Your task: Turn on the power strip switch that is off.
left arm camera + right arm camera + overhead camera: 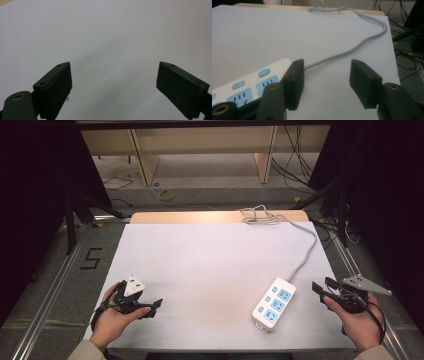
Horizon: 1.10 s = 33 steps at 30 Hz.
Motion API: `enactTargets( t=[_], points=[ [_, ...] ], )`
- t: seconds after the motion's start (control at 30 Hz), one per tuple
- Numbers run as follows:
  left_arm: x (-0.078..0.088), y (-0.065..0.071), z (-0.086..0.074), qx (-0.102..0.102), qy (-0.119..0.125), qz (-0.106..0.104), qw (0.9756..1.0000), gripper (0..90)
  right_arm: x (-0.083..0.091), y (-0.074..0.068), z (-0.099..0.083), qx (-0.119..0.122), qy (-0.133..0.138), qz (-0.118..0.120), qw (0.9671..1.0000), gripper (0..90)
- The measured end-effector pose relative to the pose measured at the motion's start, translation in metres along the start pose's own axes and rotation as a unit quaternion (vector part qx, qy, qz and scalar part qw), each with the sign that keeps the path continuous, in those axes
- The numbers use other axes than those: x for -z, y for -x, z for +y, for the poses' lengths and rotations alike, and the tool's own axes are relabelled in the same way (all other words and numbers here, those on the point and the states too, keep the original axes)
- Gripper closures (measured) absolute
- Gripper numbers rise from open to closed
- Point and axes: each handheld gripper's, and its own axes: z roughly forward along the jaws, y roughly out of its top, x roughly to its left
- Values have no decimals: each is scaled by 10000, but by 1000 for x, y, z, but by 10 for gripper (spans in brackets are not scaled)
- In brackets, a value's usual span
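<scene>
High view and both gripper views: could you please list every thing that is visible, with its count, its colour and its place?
power strip: one, white with blue sockets and buttons, on the right front part of the mat, close to the right gripper
cord: one, grey, runs from the strip's far end to the far edge of the table, where it lies in loops
mat: one, white, covers most of the table
table: one, light wood, its far edge shows beyond the mat
left gripper: one, black, jaws open over bare mat
right gripper: one, black, jaws open with nothing between them, beside the strip
hands: two, each holding a gripper at the near edge
</scene>
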Motion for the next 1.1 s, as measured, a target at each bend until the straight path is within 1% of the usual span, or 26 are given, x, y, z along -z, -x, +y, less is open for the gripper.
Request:
enactTargets(
  t=[0.13, 0.23, 0.3, 0.33, 0.37, 0.43, 0.47, 0.5, 0.53, 0.57, 1.1],
  points=[
    [0, 0, 0, 4, 4, -11, 10000, 130, 4, 0, 2, 17, 14, -67, 10000, 639],
    [0, -1, -1, -16, -11, 24, 10000, 135, 6, 1, 3, 35, 46, -126, 9999, 714],
    [0, 0, 0, -12, 13, 24, 10000, 135, 7, 1, 4, 34, 57, -159, 9999, 756],
    [0, 0, 0, -12, 13, 24, 10000, 135, 7, 1, 4, 34, 57, -159, 9999, 756],
    [-1, 0, 0, -10, 9, 27, 10000, 135, 8, 1, 5, 57, 60, -175, 9998, 791],
    [-1, -1, -1, 14, -3, 36, 10000, 137, 8, 1, 5, 61, 57, -178, 9998, 824],
    [-1, -1, -1, 14, -3, 36, 10000, 137, 8, 1, 5, 61, 57, -178, 9998, 824],
    [-1, -1, -1, 35, -4, 47, 10000, 139, 8, 1, 6, 82, 26, -168, 9998, 859],
    [-1, -2, -1, 35, -10, 49, 10000, 139, 8, 1, 6, 82, 26, -168, 9998, 859],
    [-1, -2, -1, 56, 4, 57, 10000, 142, 8, 0, 7, 103, 15, -178, 9998, 891],
    [-2, -2, 0, 48, 3, 46, 10000, 143, 7, -5, 14, 204, -58, -106, 9997, 900]
  ],
)
